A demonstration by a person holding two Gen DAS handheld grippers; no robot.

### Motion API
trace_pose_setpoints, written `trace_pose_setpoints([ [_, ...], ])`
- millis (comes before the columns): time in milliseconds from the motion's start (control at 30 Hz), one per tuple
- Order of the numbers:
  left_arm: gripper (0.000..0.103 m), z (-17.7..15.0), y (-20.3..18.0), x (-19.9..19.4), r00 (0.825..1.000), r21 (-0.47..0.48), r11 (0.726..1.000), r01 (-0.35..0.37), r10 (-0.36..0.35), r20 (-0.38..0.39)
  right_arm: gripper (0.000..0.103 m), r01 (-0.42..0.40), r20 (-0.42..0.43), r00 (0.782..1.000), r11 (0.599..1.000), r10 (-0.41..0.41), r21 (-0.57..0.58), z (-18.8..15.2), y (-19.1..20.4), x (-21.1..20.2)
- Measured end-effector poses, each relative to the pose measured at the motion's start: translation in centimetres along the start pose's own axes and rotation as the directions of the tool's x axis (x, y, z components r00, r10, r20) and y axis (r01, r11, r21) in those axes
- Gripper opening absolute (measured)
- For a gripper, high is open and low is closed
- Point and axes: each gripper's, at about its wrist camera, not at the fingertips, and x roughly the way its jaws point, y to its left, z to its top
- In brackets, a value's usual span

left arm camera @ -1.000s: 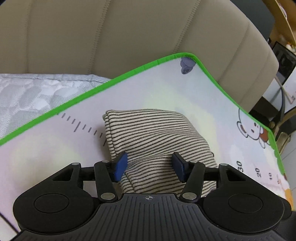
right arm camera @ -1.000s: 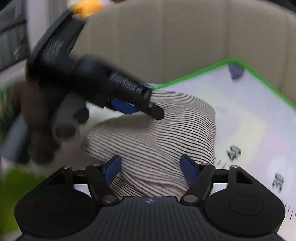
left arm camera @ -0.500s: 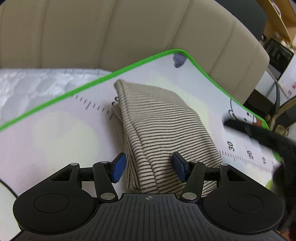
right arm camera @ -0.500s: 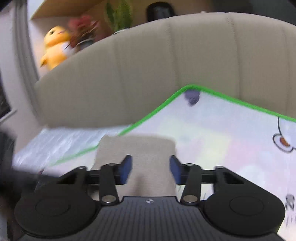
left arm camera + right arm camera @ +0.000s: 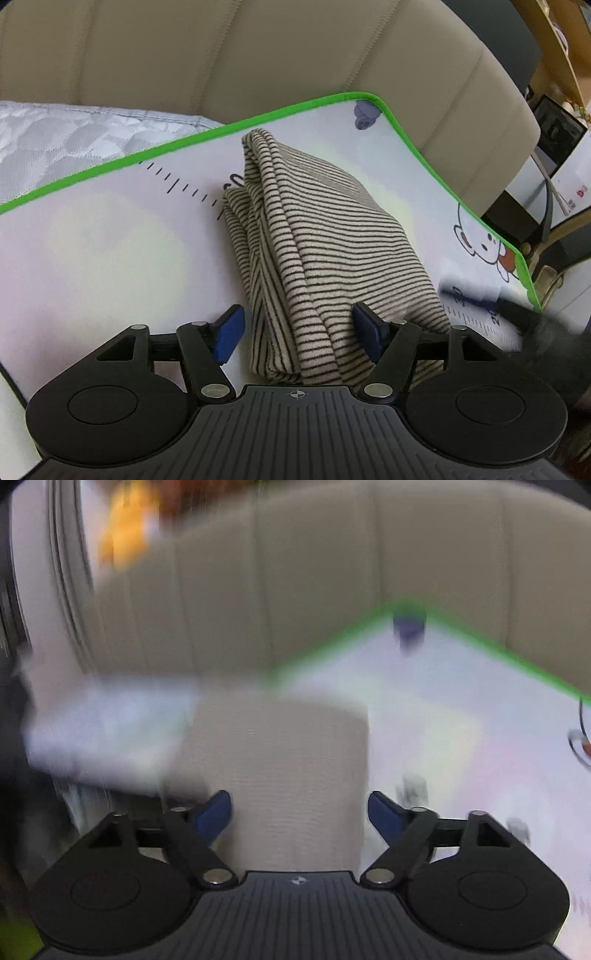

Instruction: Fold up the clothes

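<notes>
Lying folded on green-edged white play mat (image 5: 110, 236): cream black-striped knit garment (image 5: 332, 251), 12 o'clock of both tongs, left tongs (image 5: 297, 330) and right tongs (image 5: 299, 812) both apart.

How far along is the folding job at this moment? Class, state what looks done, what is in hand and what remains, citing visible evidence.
Done: the striped garment lies in a compact, layered bundle on the green-edged mat. In hand: nothing; the left gripper and the right gripper are both open, with the cloth between the fingers but ungripped. Left: possibly tidying the uneven left edge; the blurred right view cannot confirm more.
</notes>
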Motion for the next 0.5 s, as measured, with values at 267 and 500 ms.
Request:
trace_pose_setpoints([
  [267,0.083,-2.6,-2.0,-8.2,0.975,0.108,0.972,-0.208,0.197,0.104,0.103,0.006,0.011,1.000,0.994,-0.007,0.113,-0.1,-0.5,-4.1],
  [500,0.103,-7.8,1.1,-26.1,0.799,-0.108,0.843,-0.527,0.535,0.276,0.103,0.007,0.075,0.997,1.000,-0.008,0.009,-3.0,0.7,-14.9],
])
